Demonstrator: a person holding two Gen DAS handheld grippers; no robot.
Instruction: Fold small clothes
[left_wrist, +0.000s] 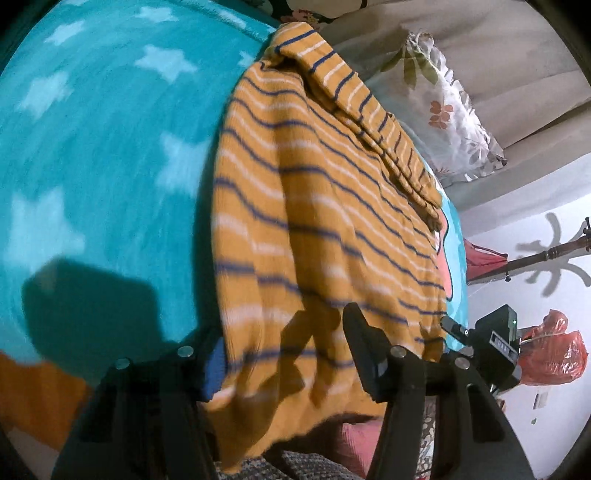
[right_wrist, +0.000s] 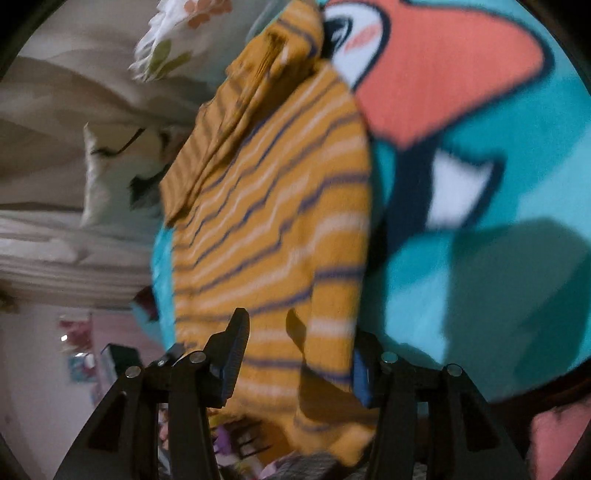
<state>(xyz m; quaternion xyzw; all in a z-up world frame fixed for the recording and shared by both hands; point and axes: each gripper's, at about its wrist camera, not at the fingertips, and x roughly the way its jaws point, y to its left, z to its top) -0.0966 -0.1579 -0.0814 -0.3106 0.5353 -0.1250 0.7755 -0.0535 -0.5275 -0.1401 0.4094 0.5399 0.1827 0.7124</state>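
Across the teal blanket (left_wrist: 96, 155) with pale stars lies the mustard striped garment (left_wrist: 317, 206), a small knit piece with navy and white stripes; in the left wrist view it runs from 12 o'clock down to 6 o'clock, its near hem hanging between the fingers of the left hand-held gripper (left_wrist: 280, 362). That gripper's jaws stand wide apart, one finger (left_wrist: 364, 350) lying over the cloth at 5 o'clock and the other low at 7 o'clock beside a blue pad, so the fabric sits in the gap without being pinched. A folded sleeve or band lies along the garment's far edge toward 1 o'clock. Beyond it, at 2 o'clock, rests a floral pillow (left_wrist: 447, 122), and at 4 o'clock a red plastic bag (left_wrist: 554, 350) hangs near the white wall. In the right wrist view the same mustard striped garment (right_wrist: 273, 221) fills the centre, reaching down to 6 o'clock, where its hem passes between the fingers of the right hand-held gripper (right_wrist: 295, 365). These jaws too are spread, with the cloth loose between them, though motion blur leaves it unclear whether either pad presses it. At 1 o'clock the blanket shows a coral cartoon print (right_wrist: 443, 70), and the floral pillow (right_wrist: 173, 44) sits at 11 o'clock.
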